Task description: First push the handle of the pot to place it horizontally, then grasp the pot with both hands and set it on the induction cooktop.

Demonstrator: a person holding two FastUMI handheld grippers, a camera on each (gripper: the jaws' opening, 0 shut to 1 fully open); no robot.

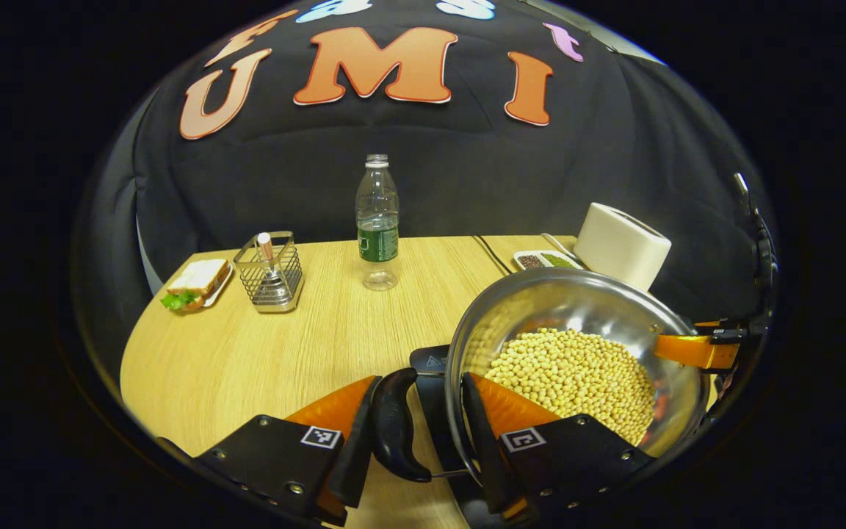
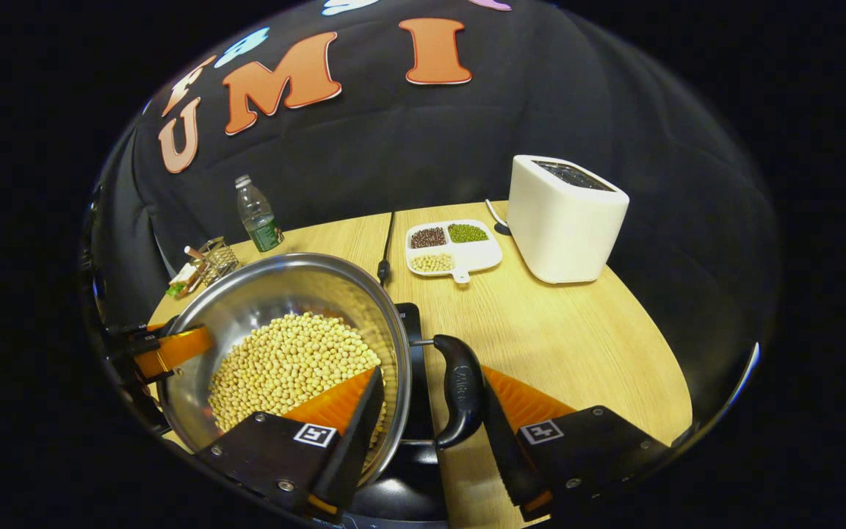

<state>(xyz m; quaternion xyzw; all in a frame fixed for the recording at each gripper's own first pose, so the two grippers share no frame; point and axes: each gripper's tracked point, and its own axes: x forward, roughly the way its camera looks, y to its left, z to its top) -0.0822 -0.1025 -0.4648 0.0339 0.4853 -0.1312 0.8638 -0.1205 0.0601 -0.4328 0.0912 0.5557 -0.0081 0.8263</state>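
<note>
A steel pot (image 1: 562, 301) (image 2: 269, 294) full of soybeans (image 1: 570, 375) is held between both grippers over the black induction cooktop (image 1: 430, 365) (image 2: 414, 323); whether it rests on it I cannot tell. My left gripper (image 1: 421, 380) is shut on the pot, one finger inside the rim and the other against the black side handle (image 1: 393, 422). My right gripper (image 2: 430, 372) grips the opposite side the same way, pinching the wall and the other handle (image 2: 460, 389). In each view the other gripper's finger reaches over the far rim.
On the wooden table (image 1: 247, 353) stand a water bottle (image 1: 377, 220), a wire caddy (image 1: 272, 272) and a sandwich plate (image 1: 195, 283) at the left. A white toaster (image 2: 566, 217), a divided dish of beans (image 2: 452, 250) and a black cable (image 2: 388, 242) lie at the back.
</note>
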